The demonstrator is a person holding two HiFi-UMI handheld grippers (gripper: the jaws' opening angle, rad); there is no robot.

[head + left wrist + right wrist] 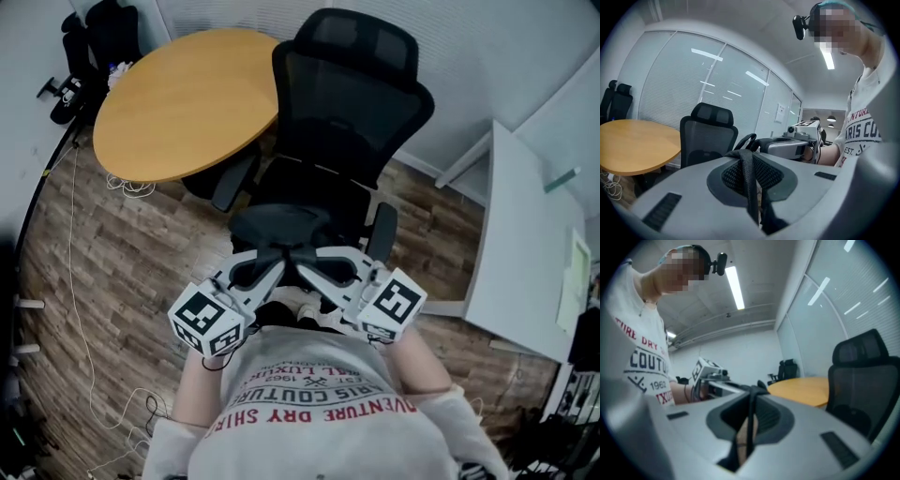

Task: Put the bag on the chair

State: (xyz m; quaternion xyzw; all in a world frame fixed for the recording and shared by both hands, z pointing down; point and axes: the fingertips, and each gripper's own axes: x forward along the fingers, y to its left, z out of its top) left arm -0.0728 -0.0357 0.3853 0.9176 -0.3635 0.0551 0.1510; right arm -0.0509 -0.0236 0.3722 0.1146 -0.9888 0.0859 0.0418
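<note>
Most of the bag [749, 187] is hidden; only straps show

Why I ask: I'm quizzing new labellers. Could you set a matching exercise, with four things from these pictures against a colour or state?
Things:
1. chair
2. table
3. desk
4. strap

Colour or state:
A. white
B. clamped between jaws
C. round, orange-brown
D. black, with headrest

Pairs: 1-D, 2-C, 3-A, 4-B
</note>
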